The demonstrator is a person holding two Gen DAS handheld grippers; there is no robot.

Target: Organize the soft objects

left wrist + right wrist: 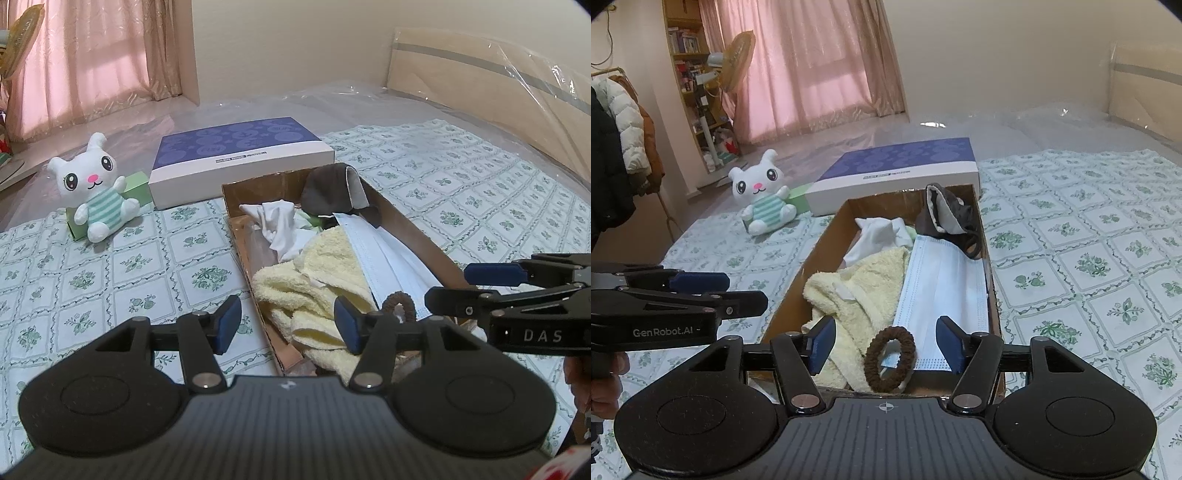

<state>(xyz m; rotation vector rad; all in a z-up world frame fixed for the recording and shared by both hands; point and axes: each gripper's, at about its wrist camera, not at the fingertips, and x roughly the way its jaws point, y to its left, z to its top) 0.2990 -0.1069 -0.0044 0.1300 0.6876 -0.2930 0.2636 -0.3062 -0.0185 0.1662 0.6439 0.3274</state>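
Observation:
A cardboard box on the bed holds a yellow towel, a pale blue face mask, a white cloth, a dark grey fabric piece and a brown hair tie. A white plush bunny sits left of the box. My left gripper is open and empty over the box's near left edge. My right gripper is open and empty, with the hair tie lying below between its fingers.
A purple and white flat box lies behind the cardboard box. A small green box is behind the bunny. The bed has a green floral sheet. A headboard stands at the right. Shelves and coats are at the left.

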